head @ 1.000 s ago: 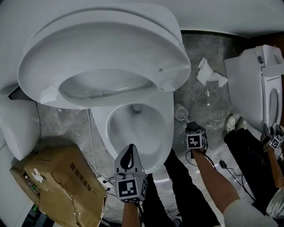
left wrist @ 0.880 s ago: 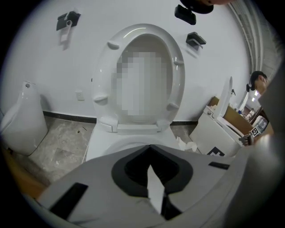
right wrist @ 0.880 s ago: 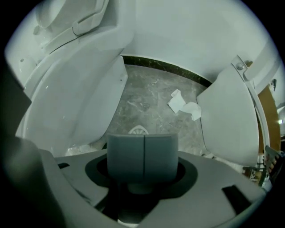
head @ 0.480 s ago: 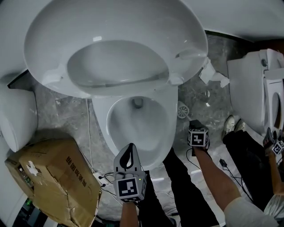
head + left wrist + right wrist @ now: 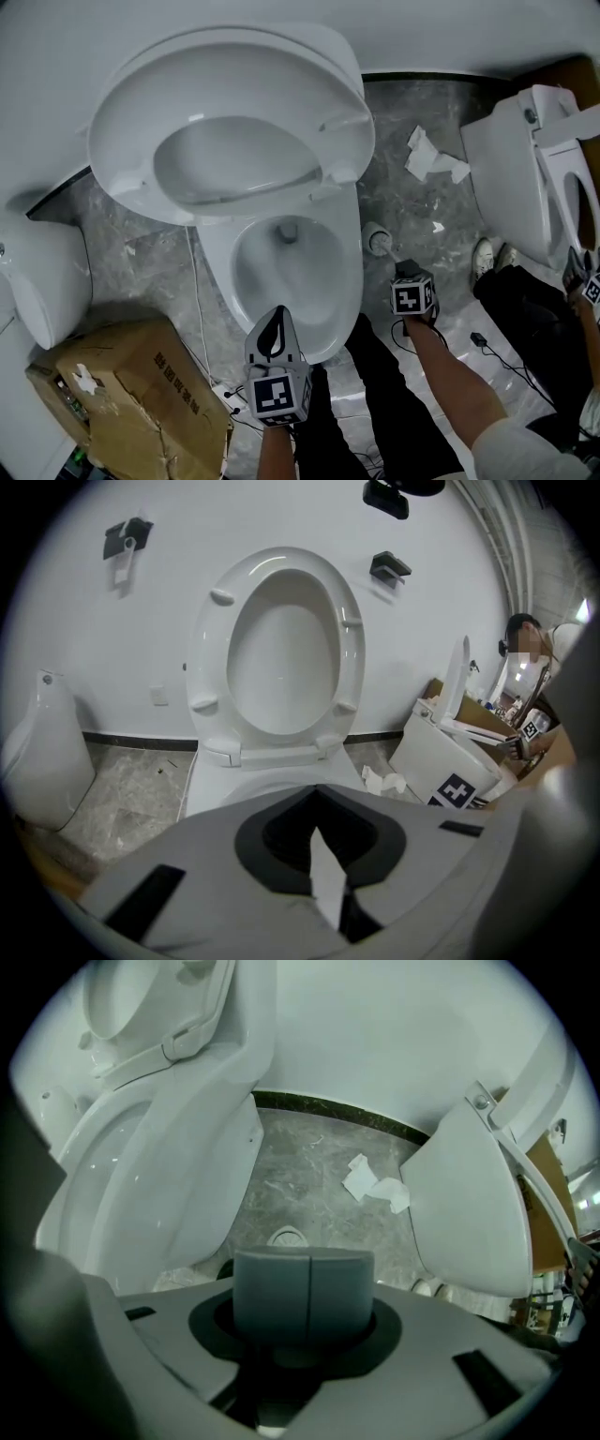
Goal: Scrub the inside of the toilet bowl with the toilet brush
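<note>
Floor (image 5: 412, 216) grey marble; toilet bowl (image 5: 349, 272) against white wall (image 5: 281, 517).

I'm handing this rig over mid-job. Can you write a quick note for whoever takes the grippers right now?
Left gripper: shut and empty, at the front of the toilet bowl, pointing towards it.
Right gripper: pointing down at the floor to the right of the bowl. Its jaws are closing on the handle of the toilet brush, which stands between them.
Seat: up, bowl open.
Done: brush reached.
Left: check the grip is firm, lift the brush, carry it into the bowl, scrub the inside.
</note>
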A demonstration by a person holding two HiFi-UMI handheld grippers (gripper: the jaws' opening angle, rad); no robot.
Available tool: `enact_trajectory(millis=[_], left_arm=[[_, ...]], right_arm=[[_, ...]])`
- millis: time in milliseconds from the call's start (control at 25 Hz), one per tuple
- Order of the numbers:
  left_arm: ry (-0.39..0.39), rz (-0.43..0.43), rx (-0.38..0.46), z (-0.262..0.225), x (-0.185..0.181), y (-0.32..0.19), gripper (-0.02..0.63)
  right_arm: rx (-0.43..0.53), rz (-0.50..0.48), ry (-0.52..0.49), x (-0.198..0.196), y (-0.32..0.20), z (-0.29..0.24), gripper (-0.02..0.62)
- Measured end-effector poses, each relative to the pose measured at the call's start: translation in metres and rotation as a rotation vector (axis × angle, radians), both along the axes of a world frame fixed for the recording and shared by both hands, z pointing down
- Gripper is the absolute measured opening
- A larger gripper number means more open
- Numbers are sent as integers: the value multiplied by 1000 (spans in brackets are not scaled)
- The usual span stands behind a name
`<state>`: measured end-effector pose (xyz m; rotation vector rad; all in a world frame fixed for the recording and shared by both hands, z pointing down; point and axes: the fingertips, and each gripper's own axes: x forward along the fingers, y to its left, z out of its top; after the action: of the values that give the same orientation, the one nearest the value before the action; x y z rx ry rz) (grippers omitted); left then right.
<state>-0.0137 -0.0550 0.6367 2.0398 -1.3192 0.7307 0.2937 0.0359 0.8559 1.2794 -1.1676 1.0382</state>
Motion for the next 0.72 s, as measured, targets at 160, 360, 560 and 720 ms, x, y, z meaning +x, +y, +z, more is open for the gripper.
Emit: enact_trajectory(millis=[160,360,560,720], left_arm=[[17,28,31,-22,3,5,31],[25,84,62,-47,-4,24,30],[9,138,95,-68,-21,41,30],[-6,173,116,-86,-31,54,30]], right_arm=[[24,24,11,-4,14,-29,178],[101,83,13,-12,38,-70,178],[158,109,14,-26,58,-112,178],[224,109,17,-36,74,-155,178]])
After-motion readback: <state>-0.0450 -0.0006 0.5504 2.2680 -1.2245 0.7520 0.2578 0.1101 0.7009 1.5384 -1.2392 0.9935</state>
